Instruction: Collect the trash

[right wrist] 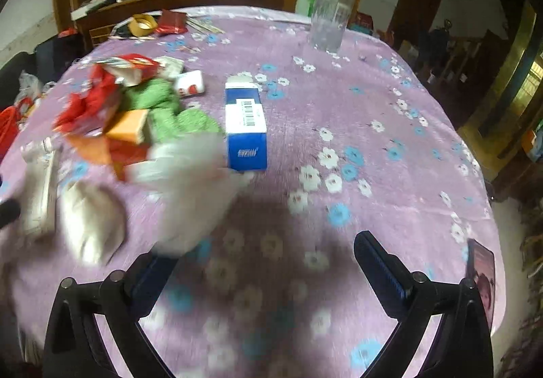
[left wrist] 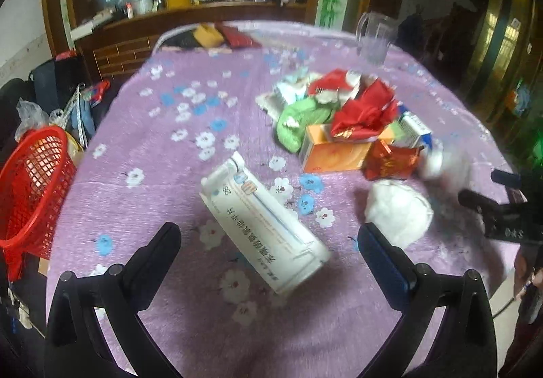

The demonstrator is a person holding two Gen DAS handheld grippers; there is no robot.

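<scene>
Left gripper spread wide, straddling the white carton lying flat on the table, apparently lined up for a grasp. Right gripper also apart, empty; crumpled tissue just ahead-left. Red basket waits at far left.

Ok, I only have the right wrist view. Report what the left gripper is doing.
Observer: The left gripper is open; a white rectangular cardboard carton lies on the purple flowered tablecloth between its fingers, ungripped.
Operator: Give me the bin's location.
Observer: A red plastic mesh basket sits beyond the table's left edge, left of that gripper.
Operator: Tell me the carton's heading.
Observer: Its folded top end points away from the gripper.
</scene>
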